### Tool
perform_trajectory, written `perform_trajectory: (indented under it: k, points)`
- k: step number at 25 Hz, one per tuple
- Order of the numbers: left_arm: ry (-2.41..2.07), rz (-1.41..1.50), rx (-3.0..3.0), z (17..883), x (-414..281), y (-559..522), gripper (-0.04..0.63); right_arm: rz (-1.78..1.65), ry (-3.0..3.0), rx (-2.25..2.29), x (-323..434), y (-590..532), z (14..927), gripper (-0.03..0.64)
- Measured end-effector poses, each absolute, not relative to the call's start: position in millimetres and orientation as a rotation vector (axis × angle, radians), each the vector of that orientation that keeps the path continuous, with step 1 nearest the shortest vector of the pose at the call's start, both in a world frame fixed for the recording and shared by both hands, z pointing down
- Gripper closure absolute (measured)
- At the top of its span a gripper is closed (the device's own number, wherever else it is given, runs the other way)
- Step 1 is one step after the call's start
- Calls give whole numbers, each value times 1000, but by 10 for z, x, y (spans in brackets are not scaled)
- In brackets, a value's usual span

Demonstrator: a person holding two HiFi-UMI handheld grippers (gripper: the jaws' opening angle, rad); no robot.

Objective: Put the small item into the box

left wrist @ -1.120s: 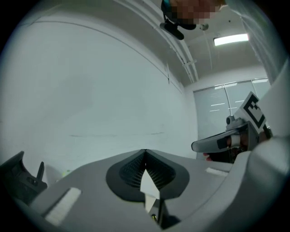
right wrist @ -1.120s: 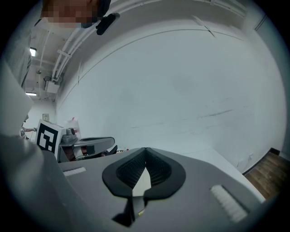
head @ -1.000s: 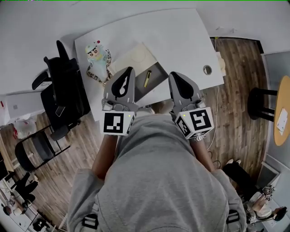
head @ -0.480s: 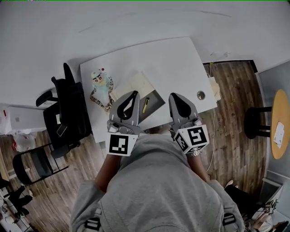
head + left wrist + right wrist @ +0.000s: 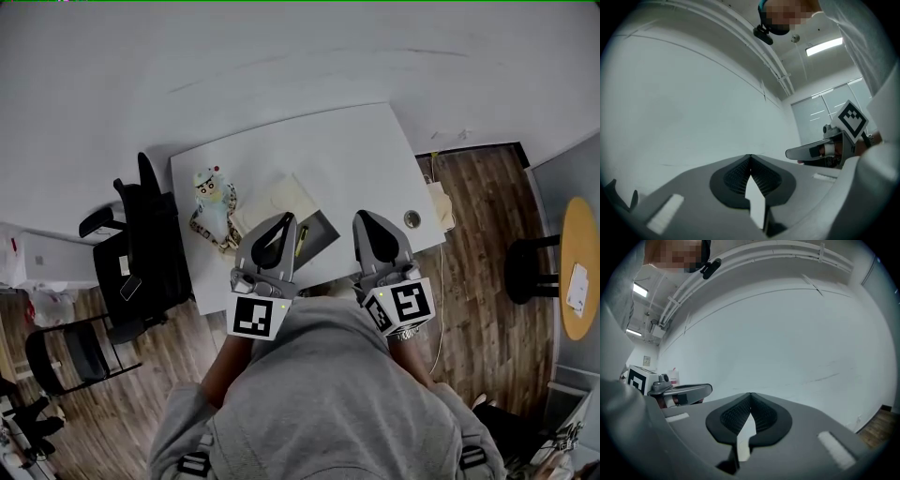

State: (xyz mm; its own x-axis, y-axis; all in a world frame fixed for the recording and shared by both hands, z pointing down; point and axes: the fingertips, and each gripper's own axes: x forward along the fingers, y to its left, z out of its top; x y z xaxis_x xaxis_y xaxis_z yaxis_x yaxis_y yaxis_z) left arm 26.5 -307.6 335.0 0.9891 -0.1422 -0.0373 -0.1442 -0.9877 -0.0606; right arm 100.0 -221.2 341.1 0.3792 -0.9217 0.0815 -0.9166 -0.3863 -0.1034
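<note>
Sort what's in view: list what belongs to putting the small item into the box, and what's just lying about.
For the job: box; small yellow item, already lying inside it; left claw and right claw, both shut and empty.
Lying about: doll; black office chair; folding chair; stool.

We find no words, brand names or numbers that we can read. The only signs are the black-and-white square patterns on the left cube (image 5: 258, 317) and the right cube (image 5: 398, 307); they carry no letters or digits. The same kind of pattern shows on each cube in the other gripper's view. A pale sheet (image 5: 577, 281) lies on the round table (image 5: 586, 225) at the head view's right edge, and any print on it is too small for us to make out.
</note>
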Motion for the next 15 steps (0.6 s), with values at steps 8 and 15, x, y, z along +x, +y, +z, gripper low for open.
perform_trajectory:
  k: [8,15]
  points:
    - [240,64,-3072,3311,230,-3062,595,-139,1748,-2576,937,-2213,3316,601]
    - [233,62,-3070,3341,208,-3001,594,-117,1742,-2582,906,-2141,3312,601]
